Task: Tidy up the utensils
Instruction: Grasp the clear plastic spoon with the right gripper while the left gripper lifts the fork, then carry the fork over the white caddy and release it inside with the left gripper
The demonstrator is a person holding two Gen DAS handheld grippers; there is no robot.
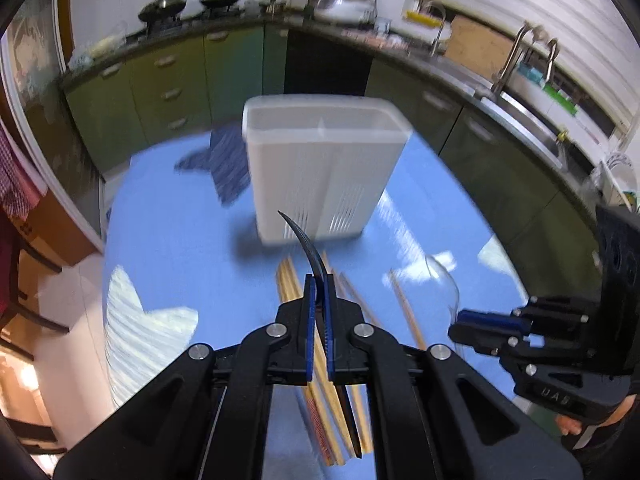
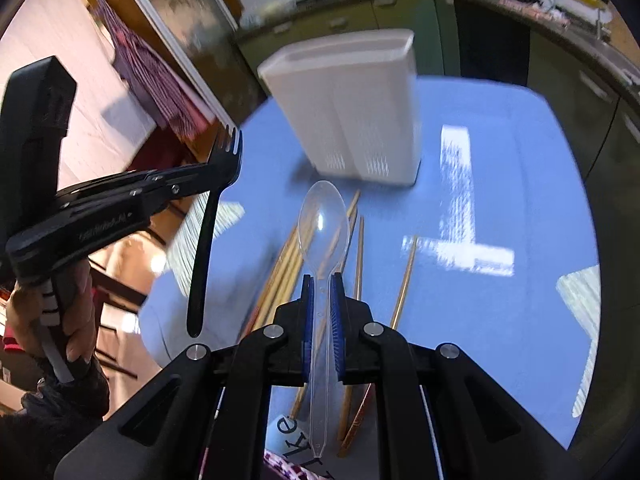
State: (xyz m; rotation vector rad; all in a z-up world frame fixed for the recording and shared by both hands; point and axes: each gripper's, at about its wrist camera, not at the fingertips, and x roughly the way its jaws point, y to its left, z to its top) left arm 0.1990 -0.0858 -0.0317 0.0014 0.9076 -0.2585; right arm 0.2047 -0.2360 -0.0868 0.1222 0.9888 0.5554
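Observation:
My left gripper is shut on a black plastic fork, seen edge-on, held above the blue table in front of the white slotted utensil holder. In the right wrist view the left gripper and its fork show at the left. My right gripper is shut on a clear plastic spoon, bowl pointing toward the holder. The right gripper with the clear spoon shows at the right of the left wrist view. Several wooden chopsticks lie on the table below.
The round blue table carries a dark blue cloth behind the holder. Green kitchen cabinets and a sink counter ring the far side. A checked cloth hangs at the left.

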